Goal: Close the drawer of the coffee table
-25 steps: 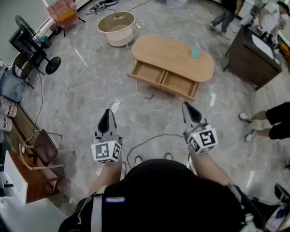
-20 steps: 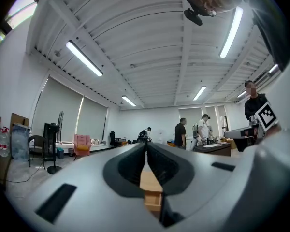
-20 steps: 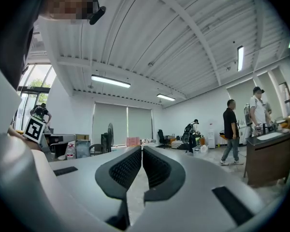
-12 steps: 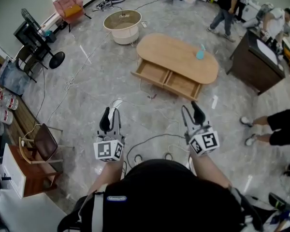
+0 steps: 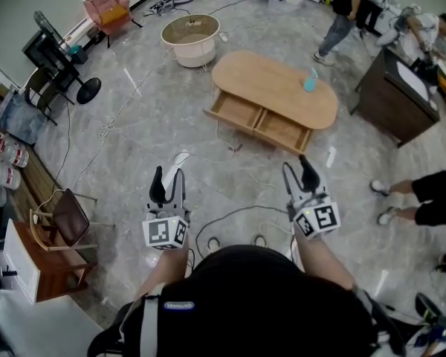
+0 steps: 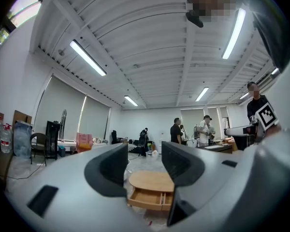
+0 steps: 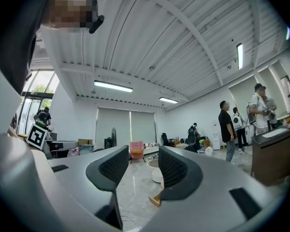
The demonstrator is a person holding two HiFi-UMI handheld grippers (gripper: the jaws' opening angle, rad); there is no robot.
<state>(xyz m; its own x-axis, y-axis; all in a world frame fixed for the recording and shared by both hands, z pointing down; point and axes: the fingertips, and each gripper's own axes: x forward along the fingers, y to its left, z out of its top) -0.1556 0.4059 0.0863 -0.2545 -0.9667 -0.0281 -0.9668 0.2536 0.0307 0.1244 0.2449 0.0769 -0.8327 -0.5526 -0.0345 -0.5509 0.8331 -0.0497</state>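
Head view, wooden drawer [image 5: 257, 122] pulled open

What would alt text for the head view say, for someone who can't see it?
Seen from above, a person holds out a left gripper and a right gripper over a grey floor; both are empty, their jaws having just been opening. Ahead, apart from them, stands an oval wooden coffee table with its drawer pulled open.
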